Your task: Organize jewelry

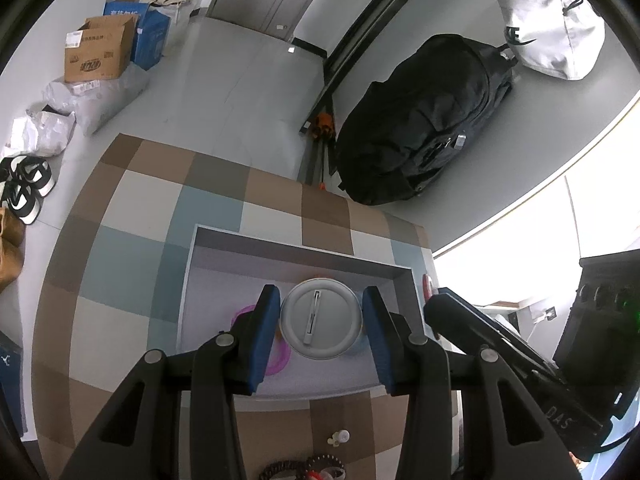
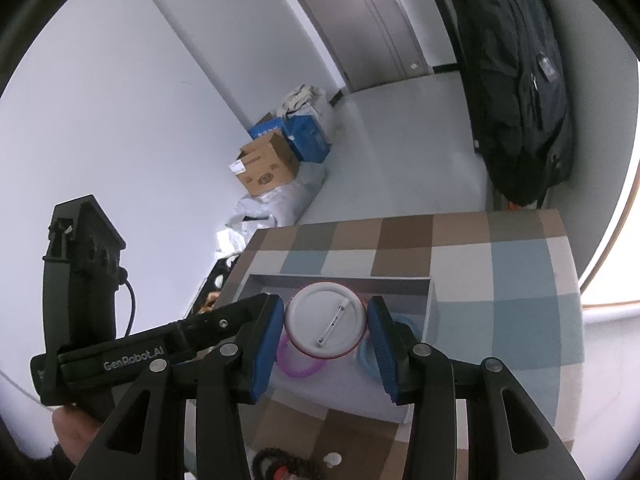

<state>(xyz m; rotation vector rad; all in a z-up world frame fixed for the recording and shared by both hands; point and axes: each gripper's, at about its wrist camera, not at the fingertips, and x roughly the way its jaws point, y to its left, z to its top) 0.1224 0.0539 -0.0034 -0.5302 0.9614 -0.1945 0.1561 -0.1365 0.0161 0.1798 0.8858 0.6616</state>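
Observation:
Each gripper holds a round pin badge by its edges, back side and pin clasp facing the camera, above a grey tray point(image 1: 216, 240) on the checkered tabletop. My left gripper point(image 1: 321, 322) is shut on a silver-backed badge point(image 1: 320, 320). My right gripper point(image 2: 327, 326) is shut on a white-backed badge with a red rim point(image 2: 326, 322). A pink bangle point(image 1: 280, 354) and a blue bangle point(image 2: 366, 356) lie in the tray point(image 2: 260, 280), the pink one also showing in the right wrist view point(image 2: 298, 366). The left gripper's body point(image 2: 120, 352) shows to the right gripper's left.
Dark beaded bracelets point(image 1: 304, 468) and a small white item point(image 1: 340, 437) lie on the table near its front edge. A black backpack point(image 1: 424, 128) and grey bag point(image 1: 548, 20) sit on the floor beyond; cardboard boxes point(image 1: 100, 48) and shoes point(image 1: 28, 184) are at the left.

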